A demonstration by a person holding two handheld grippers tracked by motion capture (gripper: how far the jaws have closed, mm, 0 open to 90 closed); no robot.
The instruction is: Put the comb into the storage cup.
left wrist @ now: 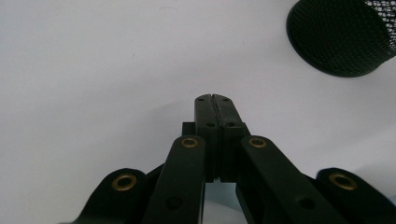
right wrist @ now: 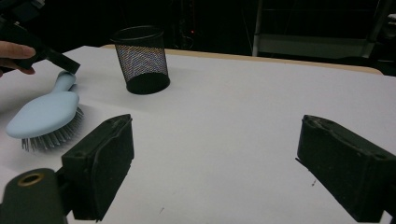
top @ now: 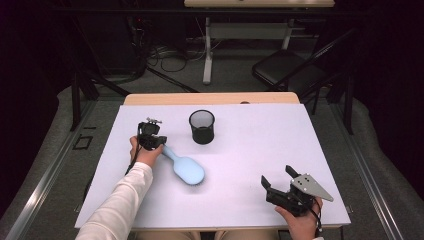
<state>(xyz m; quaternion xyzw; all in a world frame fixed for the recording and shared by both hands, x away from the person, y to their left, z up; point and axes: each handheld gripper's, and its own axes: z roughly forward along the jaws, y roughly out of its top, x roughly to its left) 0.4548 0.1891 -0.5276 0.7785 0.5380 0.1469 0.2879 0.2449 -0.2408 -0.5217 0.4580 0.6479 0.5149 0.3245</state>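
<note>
At the left of the bench (top: 235, 200), the left gripper (top: 161, 142) sits low over the handle end of a pale blue hairbrush (top: 184, 166). Its jaws are pressed together in the left gripper view, with nothing visible between the tips; from the right gripper view, the tip (right wrist: 70, 65) is just above the handle, and contact cannot be told. The hairbrush lies bristles down, its handle toward the left hand (top: 145, 155) and its oval head toward the near edge. Just beyond it, mid-bench, a black mesh cup (top: 202, 126) stands upright. At the near right corner, well apart from both, the right gripper (top: 280, 177) rests with its jaws spread wide and empty.
</note>
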